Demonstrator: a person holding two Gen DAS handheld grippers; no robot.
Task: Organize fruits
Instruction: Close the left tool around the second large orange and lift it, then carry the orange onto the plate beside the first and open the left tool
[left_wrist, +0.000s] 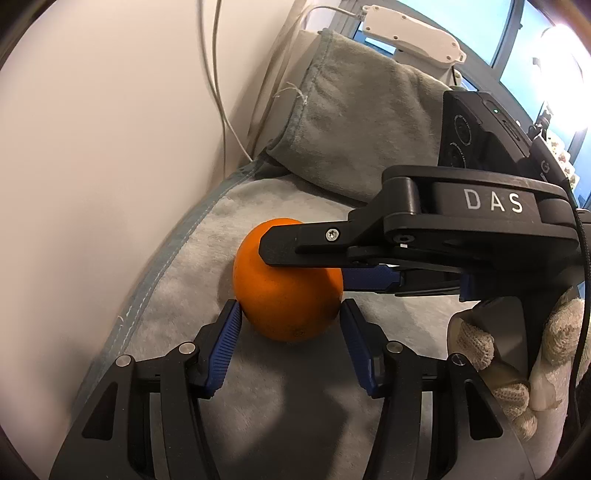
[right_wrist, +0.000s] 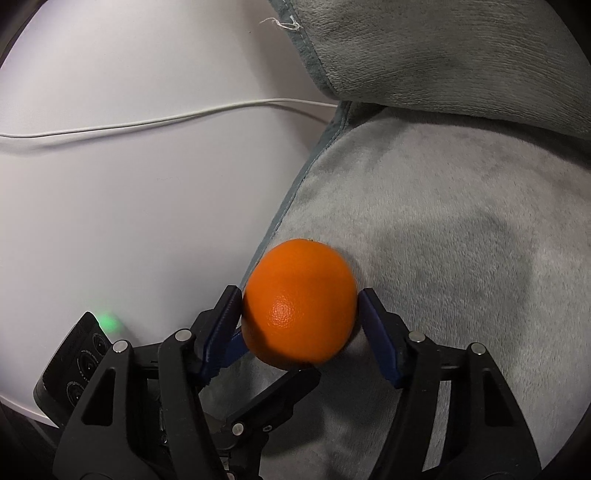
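One orange (left_wrist: 286, 284) is held above a grey plush cloth (left_wrist: 295, 387) near the cloth's left hem. Both grippers close on it at once. My left gripper (left_wrist: 291, 314) has its blue pads against the orange's two sides. My right gripper (left_wrist: 306, 258) comes in from the right, crossing over the left one, its upper finger (left_wrist: 306, 243) lying across the orange's top. In the right wrist view the orange (right_wrist: 301, 306) sits between the right gripper's (right_wrist: 300, 314) blue pads, with the left gripper's finger (right_wrist: 273, 398) below it.
A white tabletop (left_wrist: 92, 166) lies left of the cloth, with a white cable (right_wrist: 147, 122) across it. A folded grey cloth (left_wrist: 362, 122) rises behind the orange. A white device (left_wrist: 410, 33) sits by the window. A gloved hand (left_wrist: 517, 369) holds the right gripper.
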